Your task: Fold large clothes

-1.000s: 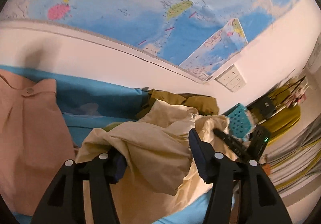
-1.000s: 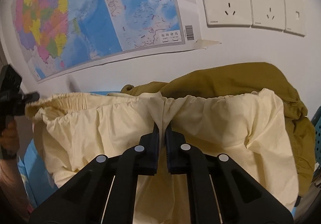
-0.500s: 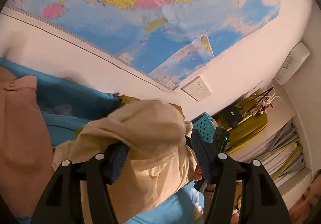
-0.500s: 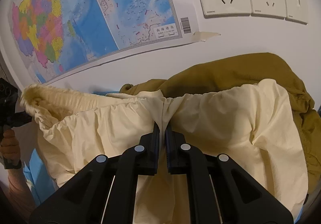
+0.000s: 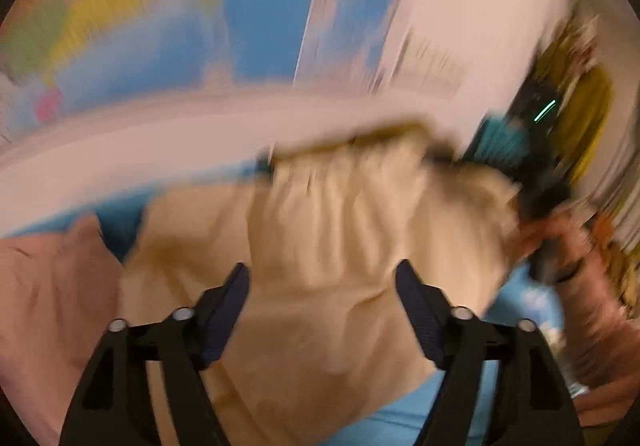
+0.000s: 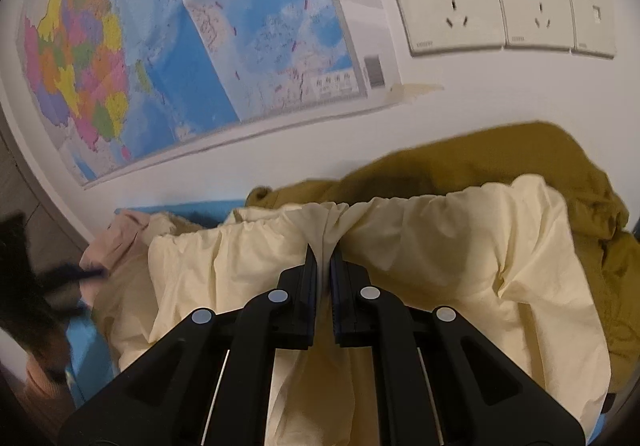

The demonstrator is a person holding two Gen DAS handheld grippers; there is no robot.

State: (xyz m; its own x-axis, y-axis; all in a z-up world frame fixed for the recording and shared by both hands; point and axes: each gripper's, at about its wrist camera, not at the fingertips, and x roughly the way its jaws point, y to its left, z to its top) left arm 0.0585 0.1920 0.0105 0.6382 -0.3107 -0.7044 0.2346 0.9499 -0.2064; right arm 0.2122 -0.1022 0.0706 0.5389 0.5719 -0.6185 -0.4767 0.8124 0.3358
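Note:
A cream garment with an elastic waistband (image 6: 420,270) lies bunched on the blue surface. My right gripper (image 6: 323,258) is shut on its waistband, and the cloth hangs in folds on both sides of the fingers. In the blurred left wrist view the same cream garment (image 5: 352,246) spreads in front of my left gripper (image 5: 322,278), which is open and holds nothing, its fingers wide apart just above the cloth. The right gripper (image 5: 540,206) shows at the right in that view, at the garment's far edge.
A mustard-olive garment (image 6: 520,154) lies heaped behind the cream one against the wall. A pink garment (image 5: 48,306) lies to the left on the blue cover (image 5: 400,418). A wall map (image 6: 160,46) and sockets (image 6: 448,2) are behind. A teal basket (image 5: 500,138) stands at the right.
My left gripper has let go of the cream cloth and swung fast, which blurs its view. The waistband end it held has dropped. My right gripper keeps its hold.

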